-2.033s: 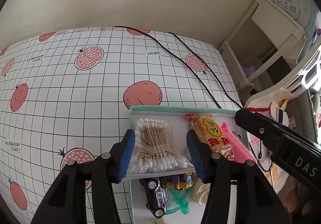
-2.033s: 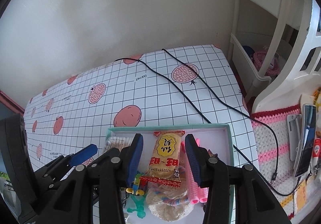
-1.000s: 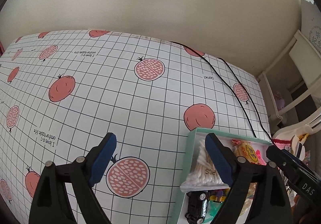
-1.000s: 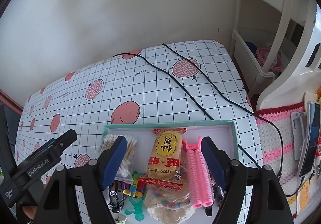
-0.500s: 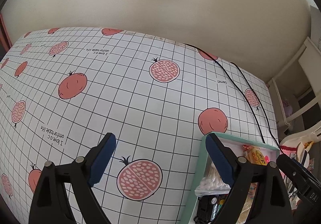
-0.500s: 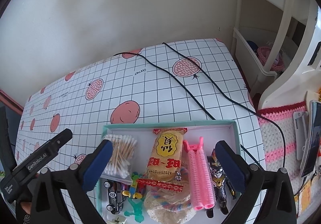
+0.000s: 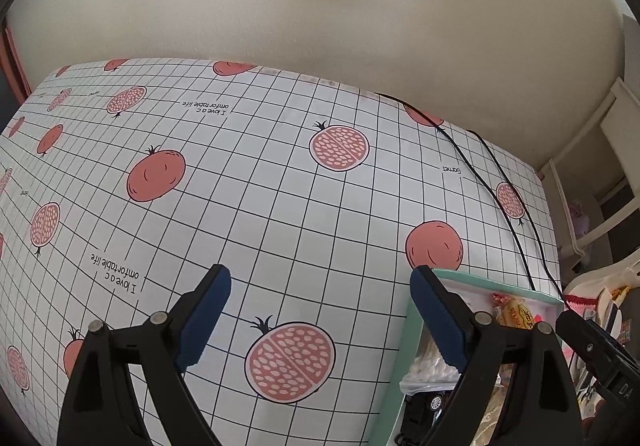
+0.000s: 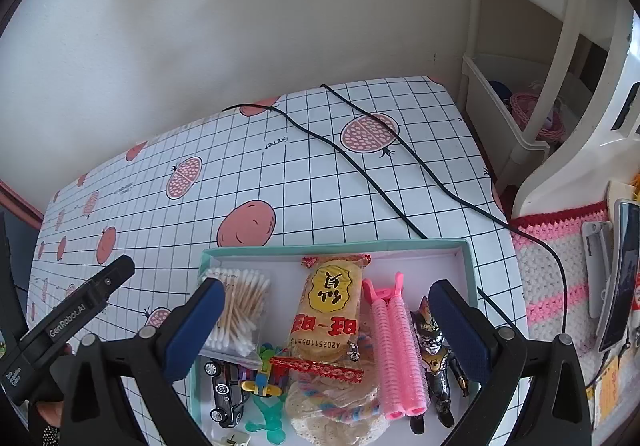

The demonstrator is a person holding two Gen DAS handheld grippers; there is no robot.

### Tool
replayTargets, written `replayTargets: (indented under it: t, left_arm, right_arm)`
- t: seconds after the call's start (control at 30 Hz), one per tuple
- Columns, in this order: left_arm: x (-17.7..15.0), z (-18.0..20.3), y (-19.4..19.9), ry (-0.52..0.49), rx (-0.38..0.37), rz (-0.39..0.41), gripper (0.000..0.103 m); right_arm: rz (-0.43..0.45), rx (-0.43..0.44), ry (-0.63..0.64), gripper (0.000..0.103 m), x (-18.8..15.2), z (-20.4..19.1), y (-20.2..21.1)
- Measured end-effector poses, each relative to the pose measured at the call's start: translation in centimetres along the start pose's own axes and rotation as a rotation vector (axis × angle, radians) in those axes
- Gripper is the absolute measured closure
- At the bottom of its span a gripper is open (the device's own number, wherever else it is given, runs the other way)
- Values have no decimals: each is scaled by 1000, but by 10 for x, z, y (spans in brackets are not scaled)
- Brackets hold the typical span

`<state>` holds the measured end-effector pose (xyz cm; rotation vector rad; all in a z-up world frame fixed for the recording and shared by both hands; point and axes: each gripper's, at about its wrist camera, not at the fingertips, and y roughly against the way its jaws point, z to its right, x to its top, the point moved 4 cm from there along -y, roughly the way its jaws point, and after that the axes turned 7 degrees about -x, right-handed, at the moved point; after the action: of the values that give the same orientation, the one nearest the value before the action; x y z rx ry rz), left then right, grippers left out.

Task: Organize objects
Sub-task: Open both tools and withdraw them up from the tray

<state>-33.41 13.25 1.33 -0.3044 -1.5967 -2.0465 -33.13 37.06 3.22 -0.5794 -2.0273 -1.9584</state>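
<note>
A teal-rimmed box (image 8: 400,244) lies on the table and holds a bag of cotton swabs (image 8: 242,306), a yellow snack packet (image 8: 330,306), pink hair rollers (image 8: 394,342), a dark action figure (image 8: 436,350), a black toy car (image 8: 224,390) and other small items. My right gripper (image 8: 326,326) is open and empty above the box. My left gripper (image 7: 320,320) is open and empty over bare tablecloth, left of the box (image 7: 408,330); its body also shows in the right wrist view (image 8: 76,310).
The table has a white grid cloth with pomegranate prints (image 7: 280,206). Two black cables (image 8: 380,182) cross its far right part. A white shelf unit (image 8: 520,98) and a pink-and-white knitted mat (image 8: 560,286) with a phone (image 8: 624,274) lie to the right.
Both grippers opened and let go of the swab bag and snack packet, which now lie in the box. The left gripper moved left off the box; the right one drew back.
</note>
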Motion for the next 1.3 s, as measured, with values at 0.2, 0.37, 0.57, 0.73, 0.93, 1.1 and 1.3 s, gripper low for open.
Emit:
replayTargets:
  t: [0.2, 0.37, 0.57, 0.73, 0.93, 1.1, 1.3]
  left_arm:
    - [-1, 1, 5, -15, -19, -6, 12]
    - [-4, 0, 17, -22, -23, -8, 12]
    - [-8, -8, 40, -38, -20, 0, 12]
    - [-12, -11, 64, -59, -20, 19, 12]
    - [-22, -8, 91, -103, -19, 49, 12]
    - [-38, -9, 104, -128, -22, 47, 12]
    - [-59, -4, 126, -180, -23, 75, 12]
  right_arm:
    - [7, -10, -1, 0, 0, -4, 7]
    - [11, -13, -14, 0, -3, -7, 23]
    - [23, -5, -27, 0, -13, -10, 52]
    - [42, -18, -41, 0, -24, -6, 76]
    - [52, -32, -40, 0, -39, -5, 99]
    - [76, -30, -33, 0, -56, -10, 120]
    - [85, -23, -27, 0, -85, -14, 128]
